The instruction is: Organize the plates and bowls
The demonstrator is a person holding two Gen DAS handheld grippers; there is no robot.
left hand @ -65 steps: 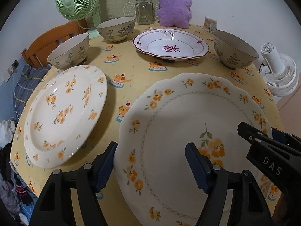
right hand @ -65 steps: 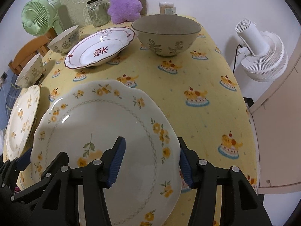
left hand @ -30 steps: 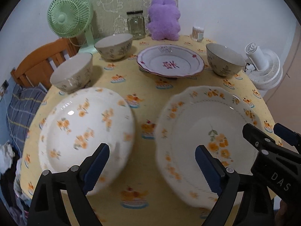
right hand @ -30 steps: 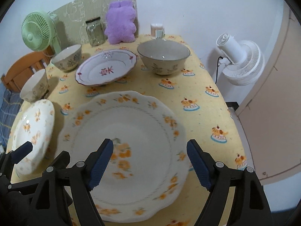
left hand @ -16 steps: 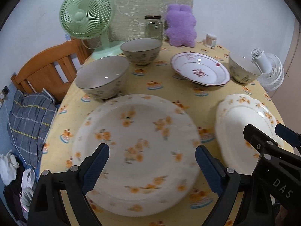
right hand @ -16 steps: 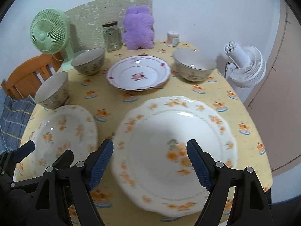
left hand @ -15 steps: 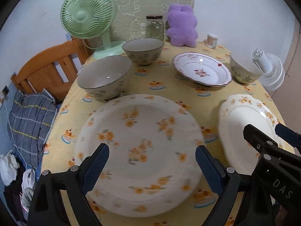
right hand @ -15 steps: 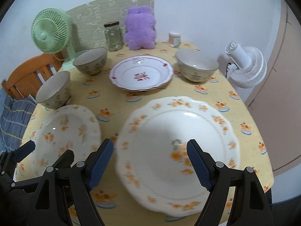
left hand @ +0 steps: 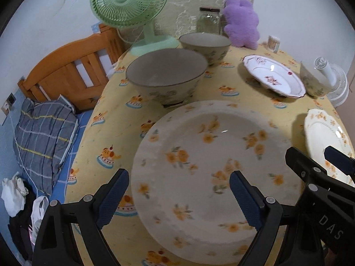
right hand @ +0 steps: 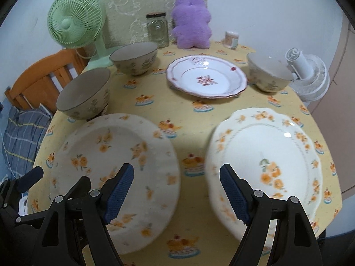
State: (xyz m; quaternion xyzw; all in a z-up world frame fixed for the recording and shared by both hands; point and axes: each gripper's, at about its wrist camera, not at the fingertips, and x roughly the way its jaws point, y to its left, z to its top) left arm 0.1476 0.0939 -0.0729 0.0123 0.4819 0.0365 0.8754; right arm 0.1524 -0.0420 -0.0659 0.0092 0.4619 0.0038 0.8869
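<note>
Two flowered plates lie at the near edge of the round table: a round-rimmed plate (left hand: 213, 173) (right hand: 113, 161) on the left and a scalloped plate (right hand: 266, 161) (left hand: 326, 141) on the right. A red-patterned plate (right hand: 206, 77) (left hand: 273, 75) sits further back. Three bowls stand around: near left bowl (left hand: 166, 77) (right hand: 84, 93), back bowl (left hand: 204, 44) (right hand: 134, 57), right bowl (right hand: 269, 73). My left gripper (left hand: 178, 197) is open and empty above the round-rimmed plate's near side. My right gripper (right hand: 176, 192) is open and empty over the gap between the two plates.
A green fan (left hand: 131, 4), a glass jar (right hand: 157, 30), a purple plush (right hand: 192, 22) and a toothpick holder (right hand: 231, 38) stand at the table's back. A white fan (right hand: 308, 77) stands off the right edge. A wooden chair (left hand: 73, 73) and bedding (left hand: 42, 133) are at the left.
Both grippers have swung left. The left view now centres on the round-rimmed plate and near left bowl; the right view has shifted from the scalloped plate to the gap between the plates.
</note>
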